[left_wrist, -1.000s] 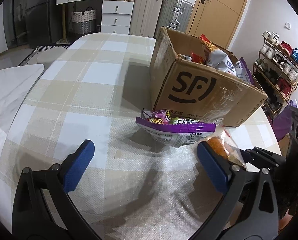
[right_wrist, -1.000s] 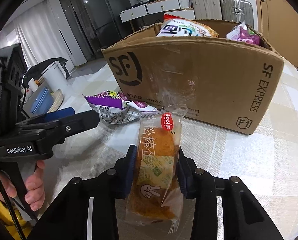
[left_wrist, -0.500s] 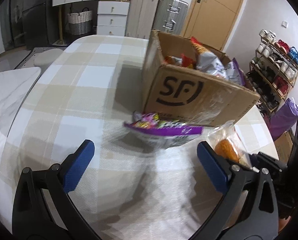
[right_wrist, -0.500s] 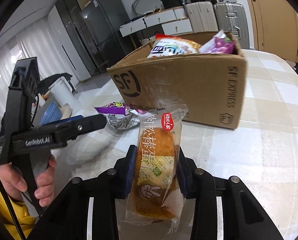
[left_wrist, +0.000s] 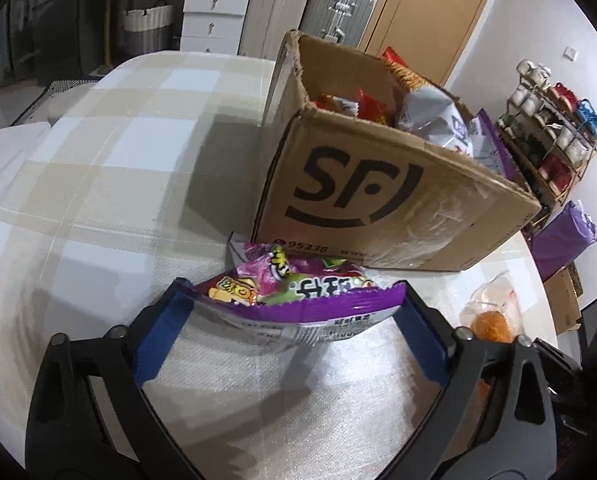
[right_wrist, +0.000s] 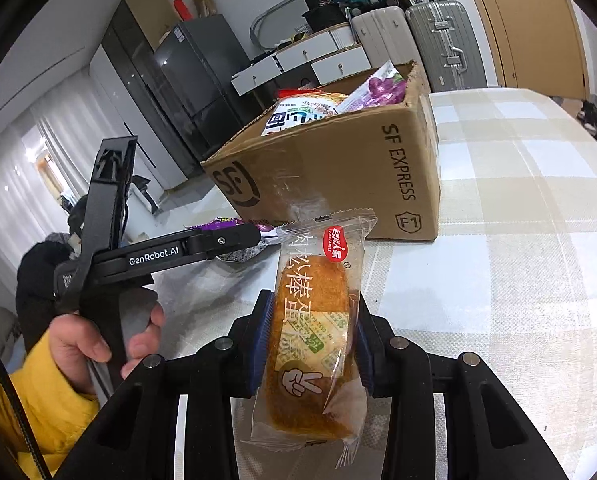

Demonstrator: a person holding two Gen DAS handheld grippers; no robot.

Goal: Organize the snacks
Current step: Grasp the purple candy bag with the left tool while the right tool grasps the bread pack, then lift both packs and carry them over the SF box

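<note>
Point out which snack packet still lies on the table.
The purple packet before the cardboard box, between the closing left gripper; the cake packet is held aloft.

Lower left of the right wrist view, a yellow sleeve shows behind the left claw, black with white "GenRobot.AI" lettering. Low centre, the right claw is black, with blue pads and silver screws.

Your cardboard box sits on the table, snack packs inside. A snack bag lies just before it, probably touching; the wrapped cake is to its right.
</note>
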